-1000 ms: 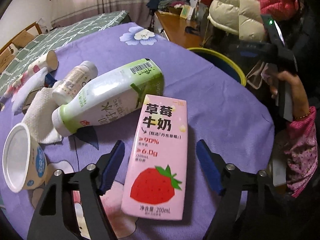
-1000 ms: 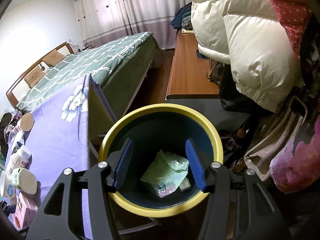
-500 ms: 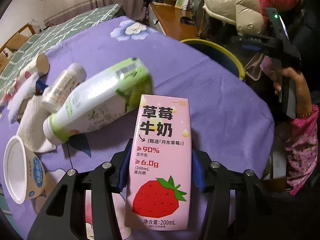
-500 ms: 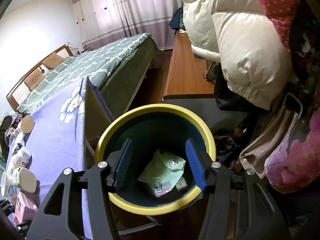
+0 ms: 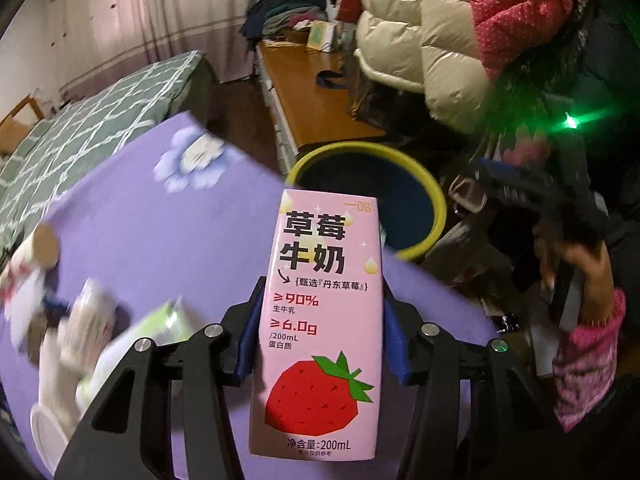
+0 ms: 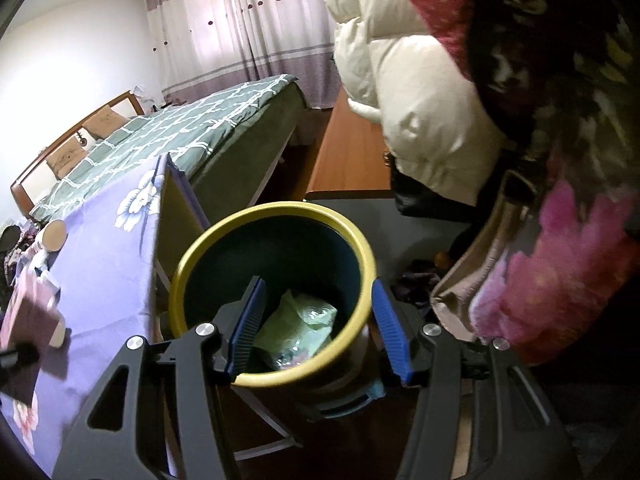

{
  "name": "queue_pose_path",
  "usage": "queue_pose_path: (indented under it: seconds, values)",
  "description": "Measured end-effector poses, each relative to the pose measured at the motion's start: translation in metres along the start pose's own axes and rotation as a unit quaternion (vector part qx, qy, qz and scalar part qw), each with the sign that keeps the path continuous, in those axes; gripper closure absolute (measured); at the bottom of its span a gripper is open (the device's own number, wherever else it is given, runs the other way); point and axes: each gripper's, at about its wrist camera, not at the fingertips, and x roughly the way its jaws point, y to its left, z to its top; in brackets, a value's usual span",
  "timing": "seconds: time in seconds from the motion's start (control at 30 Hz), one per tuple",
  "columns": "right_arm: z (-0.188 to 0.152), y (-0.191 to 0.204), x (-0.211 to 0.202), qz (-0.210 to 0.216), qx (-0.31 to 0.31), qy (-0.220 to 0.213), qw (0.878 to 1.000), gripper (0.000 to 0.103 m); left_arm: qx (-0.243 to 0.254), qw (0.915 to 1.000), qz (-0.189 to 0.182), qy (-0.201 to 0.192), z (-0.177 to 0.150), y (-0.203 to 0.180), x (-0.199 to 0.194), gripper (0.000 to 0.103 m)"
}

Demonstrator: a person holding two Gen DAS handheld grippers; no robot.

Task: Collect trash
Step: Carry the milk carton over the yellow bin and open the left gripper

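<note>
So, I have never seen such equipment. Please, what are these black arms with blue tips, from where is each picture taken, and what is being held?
No robot here: a person holds a hand tool with two fingers in each hand. Each tool carries a camera that looks along its fingers.

In the left tool's picture, the left gripper is shut on a pink strawberry milk carton, above the purple flowered tablecloth. Blurred bottles and a white cup lie on the cloth.

In the right tool's picture, the right gripper is open and empty, over the dark round bin with a yellow rim, which already holds a pale green wrapper.
</note>
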Motion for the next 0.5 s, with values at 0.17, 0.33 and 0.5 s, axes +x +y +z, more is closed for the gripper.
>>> queue_pose_path:
  seconds: [0.17, 0.33, 0.5]
  values:
    - [-0.003, -0.015, -0.009, -0.009, 0.004, -0.008, 1.000, 0.050, 0.016, 0.9998, -0.005, 0.009, 0.047, -0.021, 0.038, 0.052]
    - [-0.007, -0.027, -0.014, -0.015, 0.005, -0.010, 1.000, 0.049, 0.016, 0.9996, -0.009, 0.019, 0.083, -0.036, 0.076, 0.052]
    - [-0.009, -0.039, -0.012, -0.021, 0.015, -0.006, 1.000, 0.048, 0.015, 0.9995, -0.012, 0.024, 0.107, -0.050, 0.106, 0.052]
